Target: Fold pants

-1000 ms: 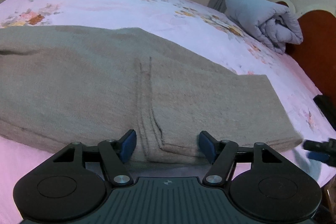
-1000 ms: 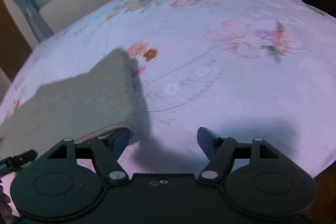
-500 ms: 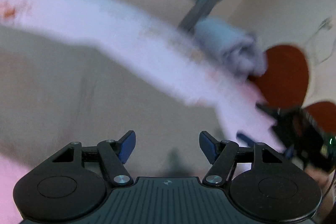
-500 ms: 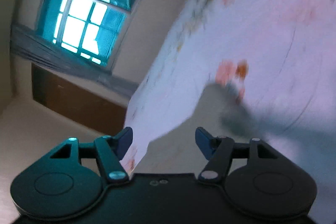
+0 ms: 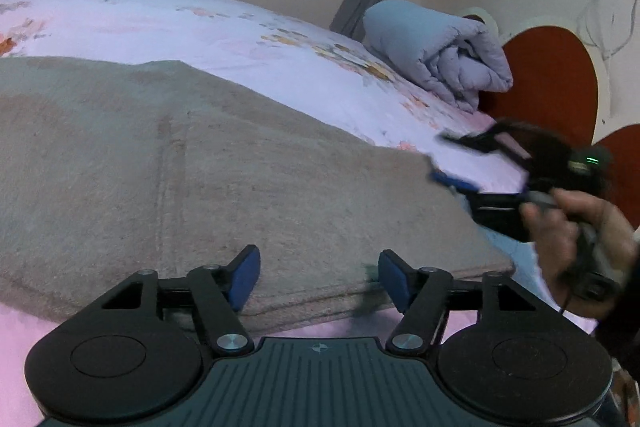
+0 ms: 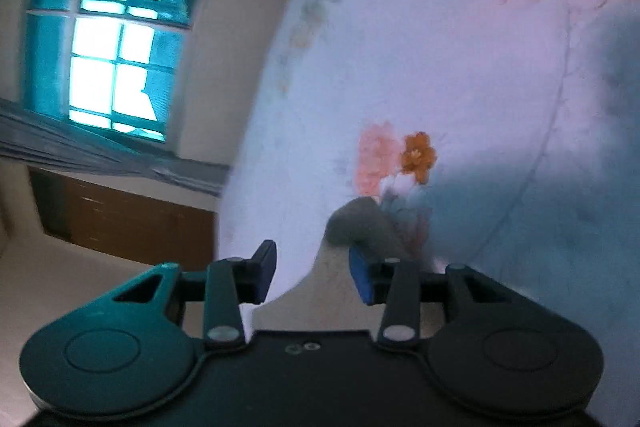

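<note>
Grey-brown pants (image 5: 240,163) lie folded flat on the pink floral bedsheet (image 5: 168,19). My left gripper (image 5: 318,277) is open, its blue fingers straddling the pants' near edge just above the cloth. My right gripper (image 5: 448,163) shows in the left wrist view at the pants' far right corner, rolled on its side in a hand. In the right wrist view my right gripper (image 6: 312,277) is open, with the pants' corner (image 6: 356,223) lying between and just past the fingers, apart from both pads.
A rolled grey-blue quilt (image 5: 436,51) sits at the bed's head by a red-brown headboard (image 5: 552,75). A window (image 6: 116,55) and wooden cabinet (image 6: 124,223) stand beyond the bed's far side.
My right gripper swung from the near edge up to the pants' far right corner, rolled sideways, and its fingers narrowed. My left gripper shifted right along the near edge.
</note>
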`<state>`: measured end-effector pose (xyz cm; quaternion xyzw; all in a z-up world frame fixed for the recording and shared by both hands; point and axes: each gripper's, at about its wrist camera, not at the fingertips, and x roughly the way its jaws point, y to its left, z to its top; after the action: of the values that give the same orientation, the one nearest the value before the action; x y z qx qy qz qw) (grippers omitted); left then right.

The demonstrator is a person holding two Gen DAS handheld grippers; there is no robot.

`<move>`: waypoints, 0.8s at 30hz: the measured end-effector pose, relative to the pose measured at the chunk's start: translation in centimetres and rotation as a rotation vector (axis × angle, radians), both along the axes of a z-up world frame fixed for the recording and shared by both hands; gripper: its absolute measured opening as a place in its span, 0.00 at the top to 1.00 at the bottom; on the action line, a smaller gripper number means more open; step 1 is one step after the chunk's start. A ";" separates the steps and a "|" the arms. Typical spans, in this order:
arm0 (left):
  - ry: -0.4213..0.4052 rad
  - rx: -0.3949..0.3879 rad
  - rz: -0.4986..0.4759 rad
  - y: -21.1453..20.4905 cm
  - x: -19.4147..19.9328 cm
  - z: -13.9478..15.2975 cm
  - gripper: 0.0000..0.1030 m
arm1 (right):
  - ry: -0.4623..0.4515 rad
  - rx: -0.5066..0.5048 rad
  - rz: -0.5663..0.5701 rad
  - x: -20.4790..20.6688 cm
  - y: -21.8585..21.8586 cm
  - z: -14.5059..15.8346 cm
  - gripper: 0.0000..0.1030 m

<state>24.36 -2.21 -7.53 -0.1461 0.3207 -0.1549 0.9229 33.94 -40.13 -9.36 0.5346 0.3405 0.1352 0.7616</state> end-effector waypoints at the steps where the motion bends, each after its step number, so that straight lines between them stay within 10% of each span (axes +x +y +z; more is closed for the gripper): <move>1: 0.001 0.003 -0.002 -0.1 0.1 0.1 0.36 | 0.039 0.006 -0.002 0.9 -0.1 -1.1 0.78; 5: 0.005 -0.005 -0.001 -0.1 0.2 0.2 0.35 | 0.042 0.029 0.047 1.6 -0.8 -2.1 0.85; 7: 0.000 -0.003 -0.002 -0.2 0.3 0.2 0.34 | 0.010 0.037 0.035 0.8 -1.0 -1.1 0.69; 12: -0.042 -0.005 0.072 0.0 -0.4 1.1 0.33 | -0.066 0.109 0.031 1.2 -0.2 -0.1 0.68; 15: -0.015 0.024 0.142 0.9 -0.2 1.3 0.28 | 0.029 0.040 0.033 1.3 -0.3 -1.7 0.88; 21: 0.005 0.082 0.111 0.8 0.4 1.4 0.27 | -0.122 0.009 0.106 -4.4 0.0 1.1 0.67; 24: 0.014 0.158 0.093 -0.7 0.7 1.9 0.24 | -0.007 -0.118 0.121 -6.1 0.5 -1.1 0.86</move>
<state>25.08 -2.93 -5.59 -0.0884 0.3314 -0.0851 0.9355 27.88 -39.63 -10.47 0.4669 0.3771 0.1625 0.7832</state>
